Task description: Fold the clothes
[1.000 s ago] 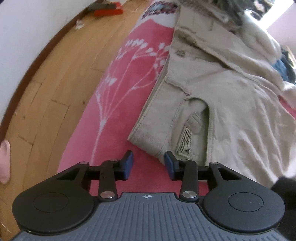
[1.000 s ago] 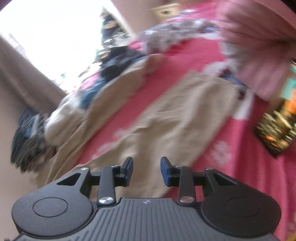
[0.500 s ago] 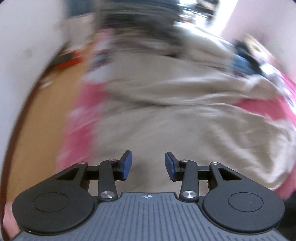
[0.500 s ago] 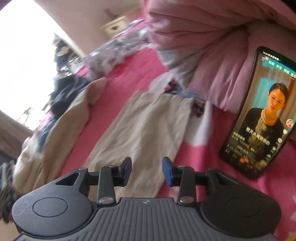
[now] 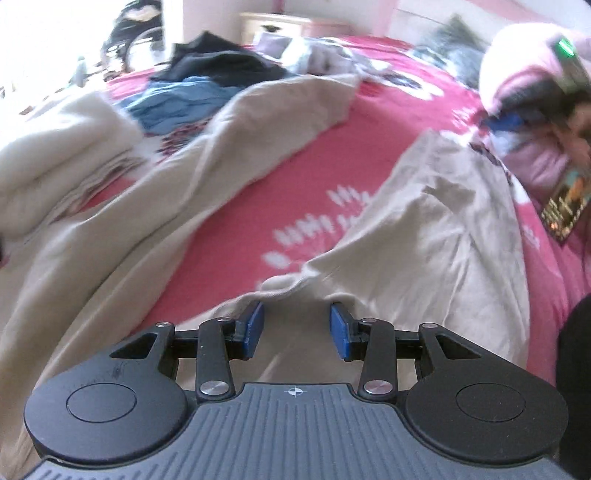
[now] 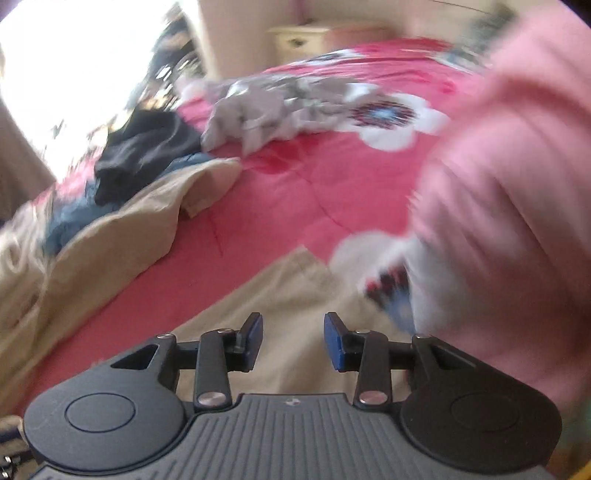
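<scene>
Lying spread on the pink flowered bed (image 5: 236,206), the beige cotton trousers (image 5: 436,236) have both legs splayed apart, unfolded. The left gripper (image 5: 295,326) hovers over the crotch, gaping and empty; the right gripper (image 6: 293,338), likewise parted and empty, seems, through blur, above one leg's hem.

Both cams rode right behind their gripper fingers, looking forward and slightly down along them across the pink bedspread (image 5: 236,206), low and close to the beige trousers (image 5: 443,229). The left wrist view sat over the crotch end, facing up the bed between the two legs toward the cream nightstand (image 5: 273,24); the right wrist view sat farther up one leg, close beside the pink duvet (image 6: 509,192). Both were blurry, and both caught the far trouser leg, the dark clothes pile (image 6: 147,147) and that nightstand.
</scene>
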Demonstrator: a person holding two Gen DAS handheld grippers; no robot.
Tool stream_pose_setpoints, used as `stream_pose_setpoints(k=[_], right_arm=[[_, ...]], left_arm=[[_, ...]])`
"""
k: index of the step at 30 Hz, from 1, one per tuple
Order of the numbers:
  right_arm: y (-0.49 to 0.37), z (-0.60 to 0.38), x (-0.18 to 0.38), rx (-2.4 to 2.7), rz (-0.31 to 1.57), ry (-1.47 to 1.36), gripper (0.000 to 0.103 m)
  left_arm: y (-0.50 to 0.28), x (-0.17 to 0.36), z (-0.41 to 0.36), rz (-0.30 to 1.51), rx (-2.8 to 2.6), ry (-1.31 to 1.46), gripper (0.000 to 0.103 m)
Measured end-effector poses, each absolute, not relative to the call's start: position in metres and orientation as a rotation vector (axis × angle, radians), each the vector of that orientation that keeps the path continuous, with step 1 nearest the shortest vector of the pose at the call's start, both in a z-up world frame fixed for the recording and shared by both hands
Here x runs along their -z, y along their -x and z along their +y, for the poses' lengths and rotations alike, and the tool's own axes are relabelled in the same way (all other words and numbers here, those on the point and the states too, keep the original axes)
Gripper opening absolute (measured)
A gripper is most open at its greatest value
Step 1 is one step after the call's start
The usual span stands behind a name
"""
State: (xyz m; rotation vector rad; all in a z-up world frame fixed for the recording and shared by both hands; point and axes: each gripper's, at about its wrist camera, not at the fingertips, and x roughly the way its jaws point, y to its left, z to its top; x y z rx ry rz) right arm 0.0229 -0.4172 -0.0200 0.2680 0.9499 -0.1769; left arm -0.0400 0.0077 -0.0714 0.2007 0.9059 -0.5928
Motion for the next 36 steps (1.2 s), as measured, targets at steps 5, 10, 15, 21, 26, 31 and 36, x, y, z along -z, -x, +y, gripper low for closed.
stream_pose_setpoints(k=[5,10,15,21,26,31,36], right_arm=[[-0.098,-0.431,0.048,0.156,1.064,-0.267,0.04],[-0.142,-0.443,0.082,0.121,1.182,-0.303,0.046],[-0.152,-0.45,0.092,0.013,1.252,-0.306,0.058],[-0.155,-0.453,0.088,-0.071,1.306,-0.284,0.056],[-0.152,-0.434,0.085,-0.113,1.326,-0.142,0.025],[-0.136,-0.399,0.06,-0.098,1.246,0.069,0.011],[-0.112,-0.376,0.035,0.066,1.133,0.283,0.01]], left_arm=[[0.034,0.079,0.015,0.93,0.629,-0.171,0.04],[0.031,0.081,0.031,0.945,0.663,-0.131,0.04],[0.028,0.087,0.035,0.941,0.671,-0.177,0.04],[0.021,0.091,0.04,0.936,0.698,-0.192,0.04],[0.017,0.096,0.043,0.926,0.691,-0.206,0.04],[0.017,0.097,0.046,0.915,0.694,-0.197,0.041],[0.019,0.099,0.048,0.915,0.678,-0.212,0.041]])
